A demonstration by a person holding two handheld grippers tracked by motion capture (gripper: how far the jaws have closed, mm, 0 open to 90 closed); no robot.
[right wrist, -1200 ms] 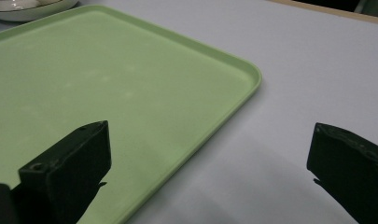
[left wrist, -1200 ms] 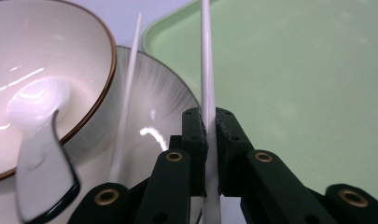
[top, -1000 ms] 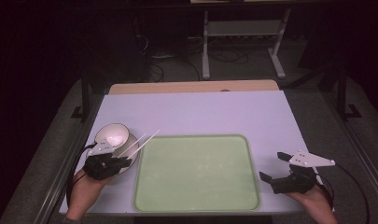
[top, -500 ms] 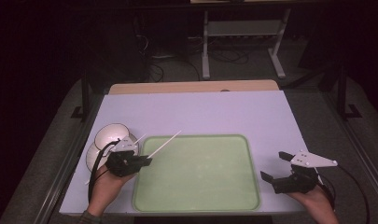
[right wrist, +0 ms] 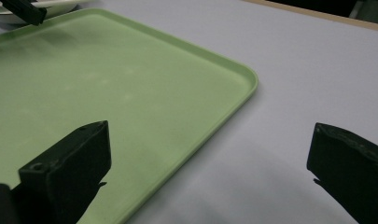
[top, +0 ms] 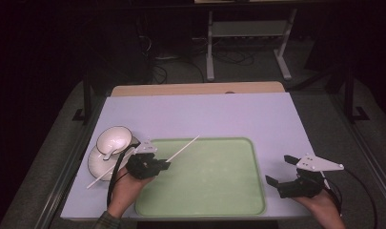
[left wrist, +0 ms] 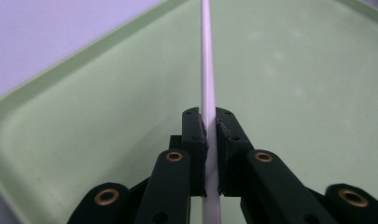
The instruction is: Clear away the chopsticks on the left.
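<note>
My left gripper (top: 163, 165) is shut on a long thin white stick (top: 183, 147) and holds it over the left edge of the green tray (top: 257, 164). The stick slants from lower left to upper right, with its far end above the tray. In the left gripper view the two black pads clamp the stick (left wrist: 207, 70) about mid-length, and my left gripper (left wrist: 208, 119) points across the tray (left wrist: 84, 121). My right gripper (top: 279, 170) rests on the table just right of the tray, jaws wide open with nothing between them. The right gripper view has my right gripper (right wrist: 210, 156) beside the tray's corner (right wrist: 252, 79).
A small white bowl (top: 113, 139) sits on a white plate (top: 97, 164) at the table's left, just behind my left hand. The lilac table top (top: 205, 114) stretches beyond the tray to a wooden strip (top: 195, 88). Stands and cables lie on the dark floor behind.
My left hand has moved right, from beside the bowl to the tray's left edge, carrying the white stick with it. The right hand has stayed in place.
</note>
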